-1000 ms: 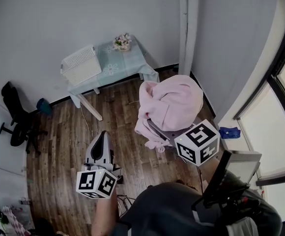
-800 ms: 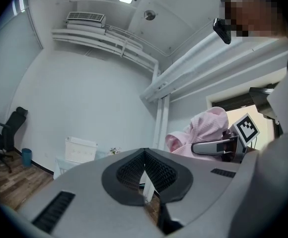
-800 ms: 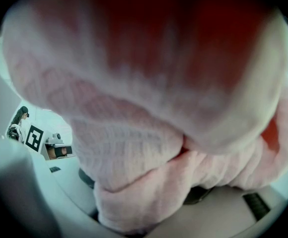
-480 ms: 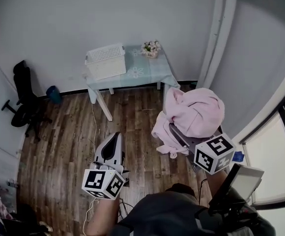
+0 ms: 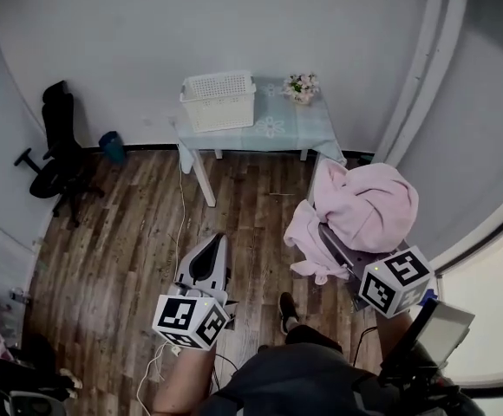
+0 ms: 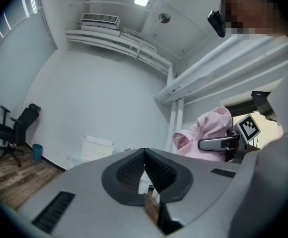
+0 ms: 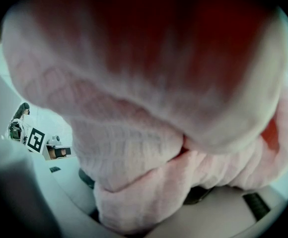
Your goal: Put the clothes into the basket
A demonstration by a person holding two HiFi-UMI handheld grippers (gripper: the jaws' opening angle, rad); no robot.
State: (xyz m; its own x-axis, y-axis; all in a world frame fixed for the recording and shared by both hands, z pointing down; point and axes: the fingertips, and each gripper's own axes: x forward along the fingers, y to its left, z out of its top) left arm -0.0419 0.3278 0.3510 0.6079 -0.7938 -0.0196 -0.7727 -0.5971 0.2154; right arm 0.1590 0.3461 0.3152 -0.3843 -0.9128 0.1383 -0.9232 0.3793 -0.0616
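A bulky pink garment (image 5: 364,206) hangs bunched over my right gripper (image 5: 334,245), whose jaws stand wide and are shut on it. In the right gripper view the pink garment (image 7: 149,108) fills nearly the whole picture and hides the jaw tips. My left gripper (image 5: 206,263) is at the lower left over the wooden floor, its jaws closed together with nothing between them; its closed tips (image 6: 145,170) point towards the far wall. The white basket (image 5: 219,100) stands on a small table (image 5: 286,133) by the wall. The basket (image 6: 97,148) also shows small in the left gripper view.
A small flower pot (image 5: 301,86) sits on the table next to the basket. A black office chair (image 5: 56,146) and a blue bin (image 5: 110,144) stand at the left by the wall. A cable (image 5: 182,206) runs across the wooden floor (image 5: 121,241). A person's foot (image 5: 287,310) shows below.
The view has swung left, so the table and basket now sit nearer the picture's middle and look closer. Both grippers keep their hold and spacing; the garment stays in the right gripper.
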